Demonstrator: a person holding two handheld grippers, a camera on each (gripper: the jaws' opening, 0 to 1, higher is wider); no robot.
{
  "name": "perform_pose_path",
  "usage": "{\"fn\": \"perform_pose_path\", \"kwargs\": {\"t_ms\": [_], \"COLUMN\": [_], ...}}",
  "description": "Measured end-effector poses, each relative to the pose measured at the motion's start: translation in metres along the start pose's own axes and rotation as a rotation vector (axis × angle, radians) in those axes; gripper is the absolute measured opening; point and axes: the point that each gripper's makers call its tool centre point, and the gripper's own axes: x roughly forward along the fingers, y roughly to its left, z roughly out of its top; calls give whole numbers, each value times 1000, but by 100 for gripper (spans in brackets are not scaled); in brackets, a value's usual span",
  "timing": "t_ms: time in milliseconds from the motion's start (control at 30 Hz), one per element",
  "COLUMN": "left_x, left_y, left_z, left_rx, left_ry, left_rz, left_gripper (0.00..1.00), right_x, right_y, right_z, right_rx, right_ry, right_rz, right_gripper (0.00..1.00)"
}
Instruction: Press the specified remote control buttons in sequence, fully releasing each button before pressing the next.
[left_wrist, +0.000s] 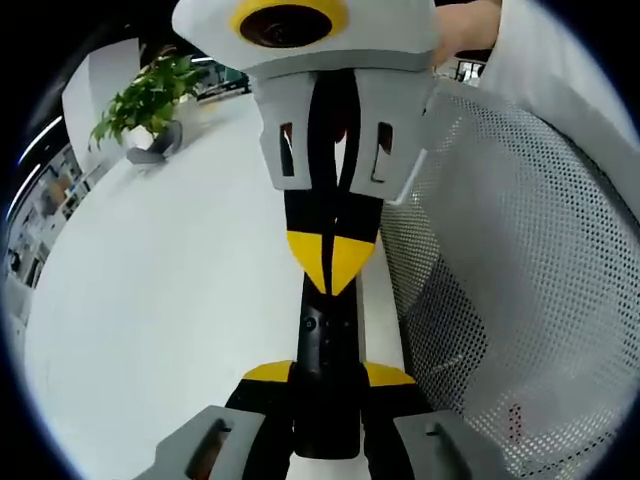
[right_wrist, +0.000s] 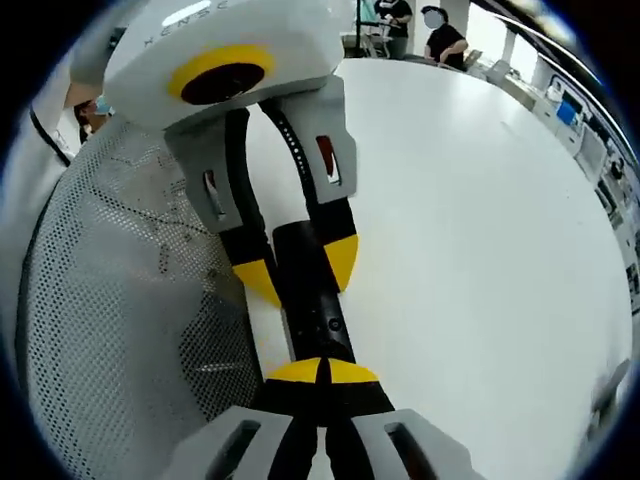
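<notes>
Across the white table (left_wrist: 160, 300) lay the scene, with a white mesh chair back (left_wrist: 520, 280) at its edge and a potted plant (left_wrist: 150, 100) at the far side. Above the tabletop, the black remote control (left_wrist: 327, 370) was clamped at one end between the jaws of the left gripper (left_wrist: 328, 378). The right gripper (right_wrist: 318, 372) had its yellow tips pressed together, touching the remote's (right_wrist: 318, 300) upper face near its buttons. In the right gripper view, two people (right_wrist: 420, 30) stood beyond the table.
</notes>
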Motion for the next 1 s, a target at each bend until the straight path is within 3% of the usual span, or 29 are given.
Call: {"fn": "perform_pose_path", "kwargs": {"t_ms": [133,267,600,800,1000], "left_x": [0,0,0,0,0], "left_y": [0,1,1,0,0], "left_z": [0,0,0,1,1], "left_rx": [-20,-30,-30,-21,-18], "left_ry": [-1,1,6,22,36], "left_rz": [7,13,13,11,10], "left_gripper": [24,24,24,24,24], "right_x": [-3,-5,-9,-6,-5], "right_y": [0,1,-4,-4,-4], "right_z": [0,-2,-11,-9,-9], "right_rx": [-27,-34,-56,-224,-224], "right_ry": [-95,-135,-94,-5,-18], "right_rz": [-3,-7,-26,-76,-92], "right_gripper": [0,0,0,0,0]}}
